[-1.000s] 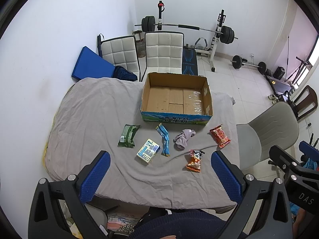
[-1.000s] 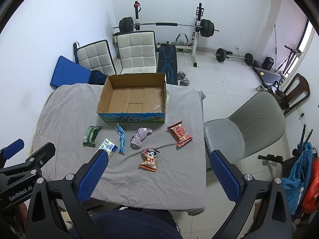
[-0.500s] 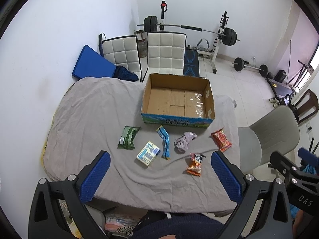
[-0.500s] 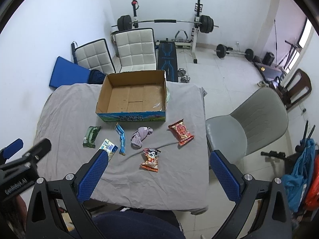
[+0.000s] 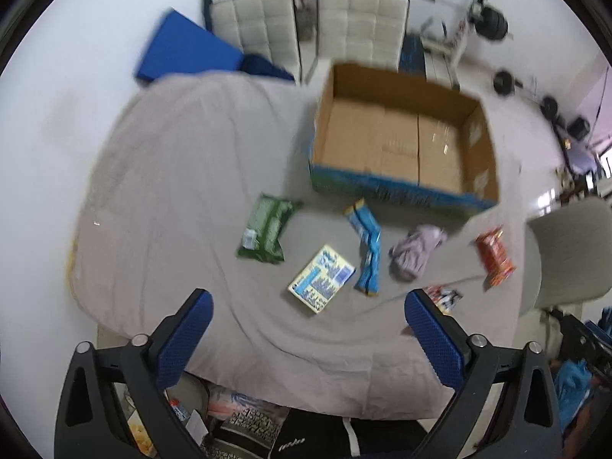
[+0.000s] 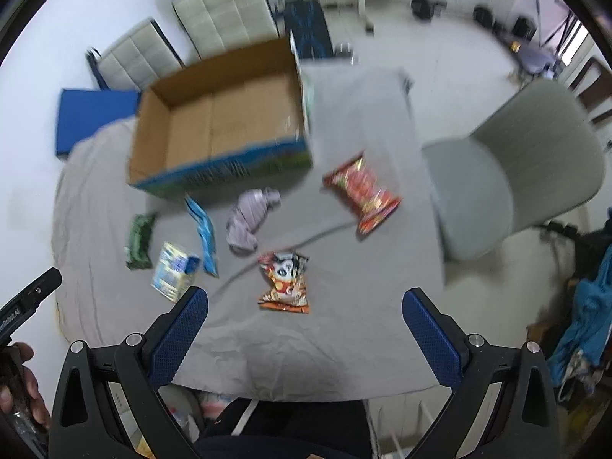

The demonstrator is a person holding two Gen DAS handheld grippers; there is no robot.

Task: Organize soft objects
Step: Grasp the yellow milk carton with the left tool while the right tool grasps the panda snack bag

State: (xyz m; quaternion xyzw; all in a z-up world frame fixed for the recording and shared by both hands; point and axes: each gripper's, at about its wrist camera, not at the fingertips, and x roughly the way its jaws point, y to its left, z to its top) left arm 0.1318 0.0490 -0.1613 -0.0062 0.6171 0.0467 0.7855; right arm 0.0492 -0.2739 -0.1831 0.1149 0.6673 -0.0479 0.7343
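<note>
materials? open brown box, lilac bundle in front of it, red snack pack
Open brown box: corrugated cardboard by the look, matte tan inside, printed blue-green outer wall. Lilac crumpled bundle: soft cloth, folds and no shine. Red snack pack: likely plastic or foil film, glossy with crimped ends. Blur leaves finer detail open.

White walls, pale tiled floor (image 6: 451, 61), two quilted chairs (image 5: 359, 19), barbell rack (image 5: 474, 11)

Both wrist views look down from high, sharing the table (image 5: 183, 176) and box (image 6: 214, 122).
</note>
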